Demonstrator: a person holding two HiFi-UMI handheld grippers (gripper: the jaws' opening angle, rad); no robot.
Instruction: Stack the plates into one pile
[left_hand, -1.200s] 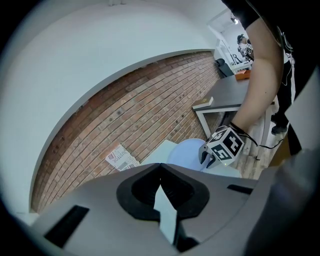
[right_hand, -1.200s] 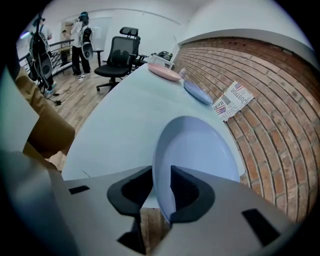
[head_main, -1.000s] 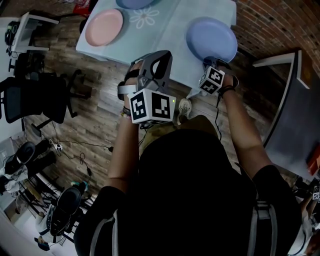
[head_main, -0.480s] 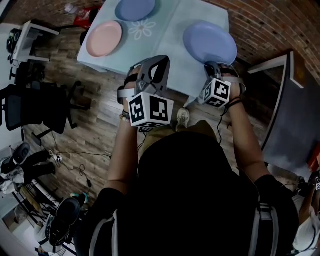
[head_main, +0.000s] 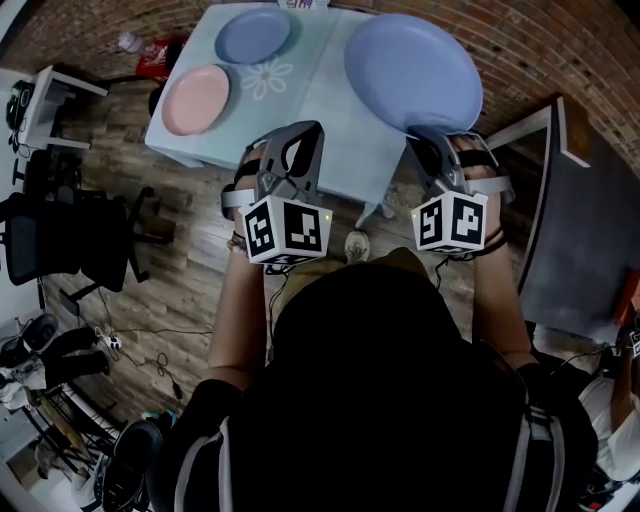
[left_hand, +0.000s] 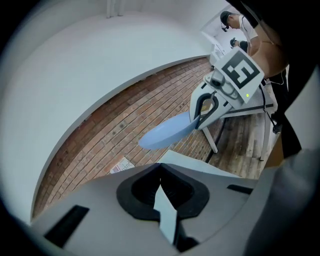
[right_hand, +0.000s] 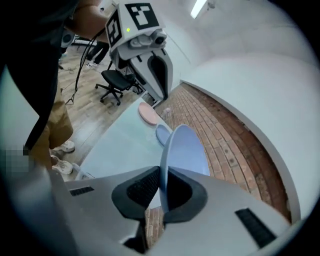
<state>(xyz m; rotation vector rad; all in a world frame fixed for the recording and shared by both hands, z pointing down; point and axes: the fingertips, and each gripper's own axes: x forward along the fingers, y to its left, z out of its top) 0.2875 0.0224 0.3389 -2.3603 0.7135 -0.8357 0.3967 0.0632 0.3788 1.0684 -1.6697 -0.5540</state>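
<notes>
From overhead, a person stands at a pale blue table (head_main: 330, 120) with a gripper in each hand; the right gripper (head_main: 428, 138) pinches the near rim of a large blue plate (head_main: 413, 70) and holds it in the air over the table's right end, while a pink plate (head_main: 196, 100) and a small blue plate (head_main: 254, 36) lie side by side, apart from each other, at the table's far left. The left gripper (head_main: 292, 150) hangs over the near table edge with nothing in it. The left gripper view shows its black pads (left_hand: 142, 192) meeting at the tips, empty, and past them the right gripper (left_hand: 198, 120) gripping the large blue plate (left_hand: 165, 134) edge-on, tilted, against brickwork (left_hand: 115, 135). In the right gripper view the jaws, which have just been closing, clamp on the plate's rim, the large blue plate (right_hand: 186, 150) standing nearly on edge between the two pads (right_hand: 137, 190); below lies the table (right_hand: 120, 145) with the pink plate (right_hand: 146, 114) and the small blue plate (right_hand: 162, 134) at its far end, the left gripper (right_hand: 156, 75) to the left, and an office chair (right_hand: 117, 82) on the wooden floor (right_hand: 95, 107) behind.
</notes>
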